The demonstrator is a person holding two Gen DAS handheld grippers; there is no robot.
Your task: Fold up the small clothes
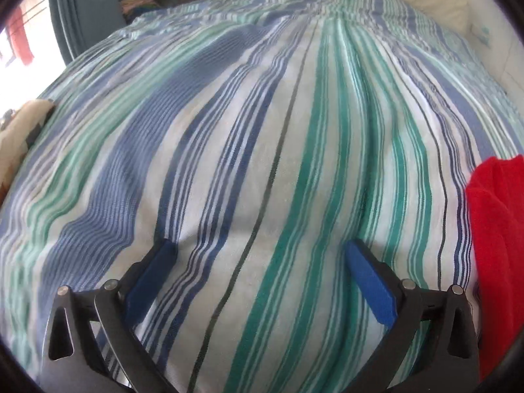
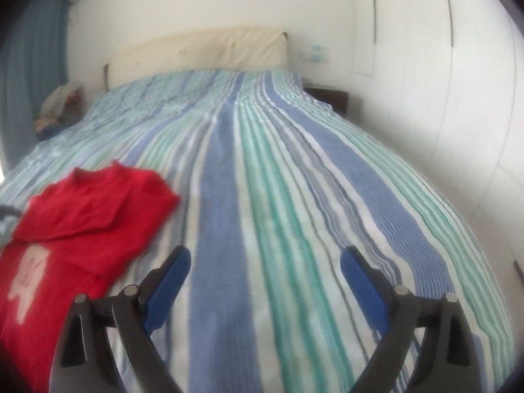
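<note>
The left gripper (image 1: 258,252) hangs over the striped bedspread (image 1: 262,131) with its jaws spread wide and nothing between the blue pads (image 1: 371,283). The right gripper (image 2: 265,258) is likewise wide open and empty, pointing up the bed toward the cream headboard (image 2: 203,49). The red garment (image 2: 75,222) lies on the bedspread, partly folded (a pale printed figure shows on its near part), to the left of the right gripper and apart from its fingers. In the left wrist view the same garment appears at the right edge, clear of the jaws.
</note>
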